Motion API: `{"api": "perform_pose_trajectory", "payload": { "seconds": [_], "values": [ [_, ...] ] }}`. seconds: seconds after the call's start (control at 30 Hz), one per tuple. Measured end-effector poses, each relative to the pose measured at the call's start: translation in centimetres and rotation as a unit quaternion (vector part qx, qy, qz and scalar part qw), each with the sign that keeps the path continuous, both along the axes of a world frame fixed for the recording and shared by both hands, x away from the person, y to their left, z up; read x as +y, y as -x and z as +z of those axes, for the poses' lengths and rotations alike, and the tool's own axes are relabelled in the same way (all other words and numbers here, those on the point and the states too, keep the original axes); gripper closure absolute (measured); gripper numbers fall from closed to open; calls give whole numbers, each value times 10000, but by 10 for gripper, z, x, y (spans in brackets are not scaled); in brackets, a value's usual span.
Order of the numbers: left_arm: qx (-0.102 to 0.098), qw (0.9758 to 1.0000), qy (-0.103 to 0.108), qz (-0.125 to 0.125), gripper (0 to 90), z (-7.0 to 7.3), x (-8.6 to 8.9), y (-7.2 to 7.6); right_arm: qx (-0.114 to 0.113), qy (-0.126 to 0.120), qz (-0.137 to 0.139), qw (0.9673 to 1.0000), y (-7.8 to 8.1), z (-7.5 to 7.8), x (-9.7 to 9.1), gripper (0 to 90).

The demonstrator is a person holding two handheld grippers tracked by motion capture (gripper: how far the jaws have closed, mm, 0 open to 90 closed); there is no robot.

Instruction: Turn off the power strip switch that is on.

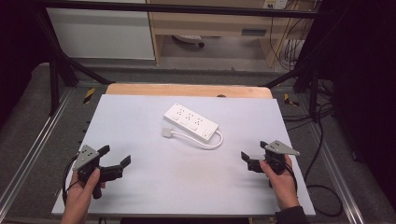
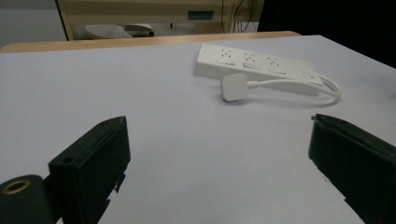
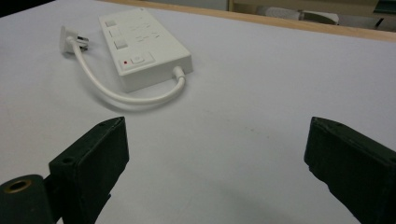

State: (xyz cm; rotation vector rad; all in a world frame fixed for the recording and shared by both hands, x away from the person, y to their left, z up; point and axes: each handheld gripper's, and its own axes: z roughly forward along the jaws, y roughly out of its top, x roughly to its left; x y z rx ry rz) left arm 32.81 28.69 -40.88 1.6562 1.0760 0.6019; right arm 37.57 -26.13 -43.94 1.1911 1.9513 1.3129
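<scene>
White power strip is laid flat, angled, mid-table; its short cord is looped to the unplugged plug beside it; switch probably off.

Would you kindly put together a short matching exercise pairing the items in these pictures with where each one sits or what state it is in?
Things:
1. white rectangular plastic power strip
2. white square plug on its short cable
3. left gripper
4. right gripper

Places or states:
A. held open near the table's right front edge
B. lies in the middle of the pale table
C. held open near the table's left front corner
D. lies on the table beside the strip, on its near left side, not plugged in

Pairs: 1-B, 2-D, 3-C, 4-A
</scene>
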Motion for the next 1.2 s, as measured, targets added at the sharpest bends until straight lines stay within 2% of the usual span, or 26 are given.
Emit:
{"api": "perform_pose_trajectory", "payload": {
  "seconds": [0.17, 0.3, 0.43, 0.67, 0.73, 1.03, 1.1, 1.2],
  "values": [
    [-7, 10000, -10, -63, 54, 0, -4, 1, -105, -88, -6, 9999, 2, 2, -1, 67],
    [-12, 9999, -6, -99, 54, 0, -4, 1, -10, -108, -59, 9999, 1, 2, 0, 46],
    [9, 10000, 19, -86, 54, 0, -4, 1, -34, -89, -54, 9999, 0, 2, 1, 42],
    [-29, 9998, -74, -195, 53, 0, -9, 2, -285, -8, 161, 9995, 3, 6, 8, 35],
    [-22, 9999, -27, -159, 54, 0, -8, 2, -287, 7, 165, 9995, 3, 5, 9, 36],
    [16, 9999, -68, -151, 54, -1, -8, 2, -317, -25, 110, 9994, 6, 8, 7, 41],
    [79, 9998, -178, -26, 56, -1, -6, 4, -228, -93, 191, 9995, 6, 8, 7, 48],
    [94, 9998, -139, -46, 60, -1, -5, 5, -260, -83, 271, 9993, 6, 9, 10, 51]
  ]
}}
